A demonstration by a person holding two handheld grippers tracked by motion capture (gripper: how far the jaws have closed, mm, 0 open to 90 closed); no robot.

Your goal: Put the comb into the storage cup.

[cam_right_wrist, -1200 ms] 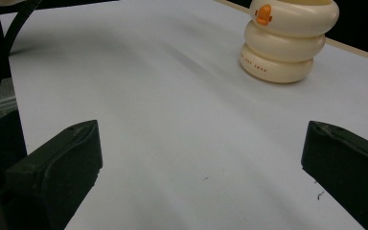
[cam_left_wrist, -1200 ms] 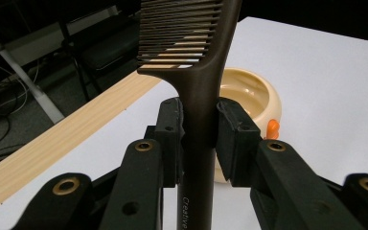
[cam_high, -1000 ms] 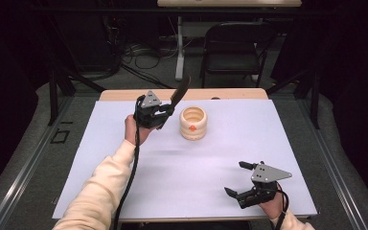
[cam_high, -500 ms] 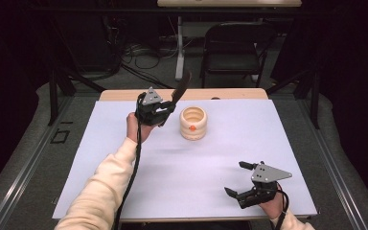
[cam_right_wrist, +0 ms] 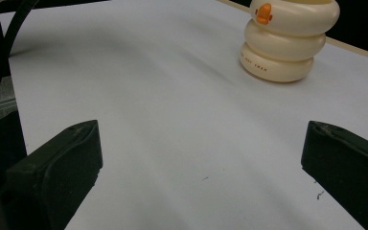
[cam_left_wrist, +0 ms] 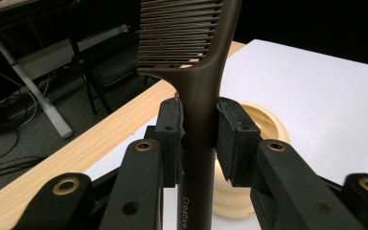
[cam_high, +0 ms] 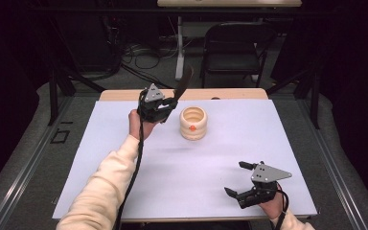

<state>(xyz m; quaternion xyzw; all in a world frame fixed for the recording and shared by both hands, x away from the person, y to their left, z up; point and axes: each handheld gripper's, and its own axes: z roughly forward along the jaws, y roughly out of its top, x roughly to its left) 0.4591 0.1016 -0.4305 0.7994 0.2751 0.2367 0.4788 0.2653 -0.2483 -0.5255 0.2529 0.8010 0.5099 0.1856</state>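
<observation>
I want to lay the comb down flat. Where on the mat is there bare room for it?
The widest bare patch is the white mat between the cream ringed cup and the right gripper. The mat right of the cup is bare too. It is tightest at the far edge, where the left gripper, shut on the comb, sits beside the cup.

Your left tool [cam_left_wrist: 199,139] is black and grips a dark brown comb [cam_left_wrist: 196,62] with white lettering. The ringed holder [cam_high: 193,123] at frame centre is cream with an orange spot. The table [cam_high: 268,129] is pale lavender-white.
</observation>
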